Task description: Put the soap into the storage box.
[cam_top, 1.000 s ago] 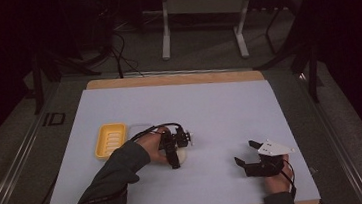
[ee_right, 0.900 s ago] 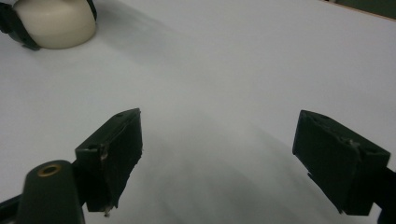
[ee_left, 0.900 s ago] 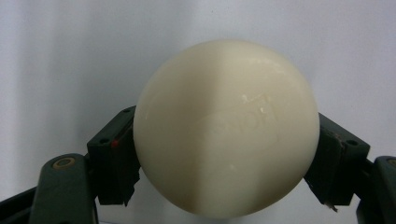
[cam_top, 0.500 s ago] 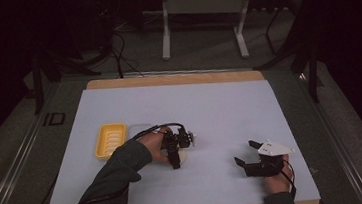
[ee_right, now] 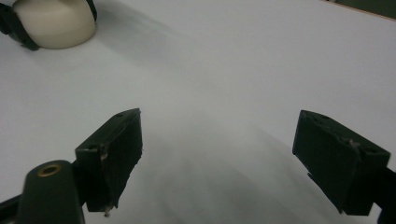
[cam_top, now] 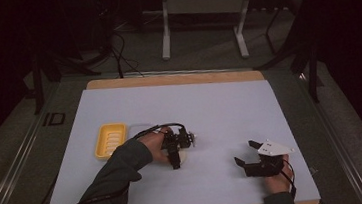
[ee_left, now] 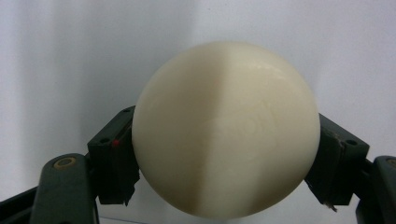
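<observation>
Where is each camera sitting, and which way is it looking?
High view: sits above the person's side of the white-covered table, looking forward and down; both forearms enter from below.
Left gripper view: rides the left hand-held gripper, looking along its black jaws, which clamp the cream round smooth ball.
Right gripper view: rides the right hand-held gripper, looking across the table between its open jaws.
Shared: both gripper views show the ball; in the right gripper view it sits top left.

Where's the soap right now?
The soap sits between the left claw jaws, on the white sheet just right of the yellow dish.
</observation>
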Demonstrator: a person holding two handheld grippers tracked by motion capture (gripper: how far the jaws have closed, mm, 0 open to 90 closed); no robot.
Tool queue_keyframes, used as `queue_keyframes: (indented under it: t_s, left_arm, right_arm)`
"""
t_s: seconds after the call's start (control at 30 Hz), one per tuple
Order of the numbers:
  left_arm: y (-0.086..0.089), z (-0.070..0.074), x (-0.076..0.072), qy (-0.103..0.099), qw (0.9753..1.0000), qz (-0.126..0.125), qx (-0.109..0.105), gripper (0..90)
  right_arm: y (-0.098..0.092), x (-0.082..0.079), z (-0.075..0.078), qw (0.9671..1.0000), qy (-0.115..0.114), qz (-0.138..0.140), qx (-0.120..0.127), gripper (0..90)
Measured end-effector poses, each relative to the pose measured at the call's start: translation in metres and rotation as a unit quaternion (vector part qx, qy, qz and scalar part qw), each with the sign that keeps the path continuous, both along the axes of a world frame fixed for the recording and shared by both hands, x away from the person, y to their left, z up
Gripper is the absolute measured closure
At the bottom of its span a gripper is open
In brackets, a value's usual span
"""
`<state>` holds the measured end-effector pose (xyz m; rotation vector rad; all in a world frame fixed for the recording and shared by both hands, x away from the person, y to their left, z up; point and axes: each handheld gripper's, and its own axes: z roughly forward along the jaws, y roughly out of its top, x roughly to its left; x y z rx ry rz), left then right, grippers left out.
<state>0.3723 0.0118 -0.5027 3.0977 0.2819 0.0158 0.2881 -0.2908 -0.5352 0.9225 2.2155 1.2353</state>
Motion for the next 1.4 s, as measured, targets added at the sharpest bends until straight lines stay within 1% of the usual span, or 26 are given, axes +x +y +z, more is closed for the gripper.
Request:
queue_keyframes:
  t_s: [0.1,0.23,0.5,0.63,0.83,0.9,1.03,1.27,1.4]
  left_arm:
    - [0.000,0.000,0.000,0.000,1.0000,-0.009,0.003,23.8]
    - [0.000,0.001,-0.001,-0.001,0.9998,-0.018,0.000,24.0]
    - [0.001,0.001,-0.002,0.002,0.9997,-0.024,-0.002,24.1]
    - [0.003,0.005,0.000,0.004,0.9997,-0.021,-0.009,24.2]
    - [0.006,0.009,0.001,0.005,0.9997,-0.020,-0.010,24.1]
    - [0.008,0.010,0.002,0.005,0.9998,-0.015,-0.010,24.2]
    - [0.012,0.011,0.003,0.003,0.9999,-0.011,-0.008,24.1]
    - [0.019,0.016,0.005,-0.004,0.9999,-0.003,-0.013,24.2]
    - [0.022,0.018,0.006,-0.005,0.9999,-0.001,-0.010,24.2]
  right_arm:
    - [0.000,0.000,0.000,1.0000,-0.001,0.000,-0.001,15.7]
    - [0.000,0.000,0.000,1.0000,-0.001,0.001,-0.001,15.7]
    - [0.000,0.000,0.000,1.0000,-0.001,0.001,-0.001,15.7]
    - [0.000,0.000,0.000,1.0000,-0.001,0.001,-0.001,15.7]
    - [0.000,0.000,0.000,1.0000,-0.001,0.000,0.000,15.7]
    - [0.000,0.000,0.000,1.0000,-0.001,0.000,0.000,15.7]
    - [0.000,0.000,0.000,1.0000,-0.001,0.000,0.000,15.7]
    - [0.000,0.000,0.000,1.0000,-0.002,-0.001,0.000,15.7]
    - [0.000,0.000,0.000,1.0000,-0.002,0.000,0.000,15.7]
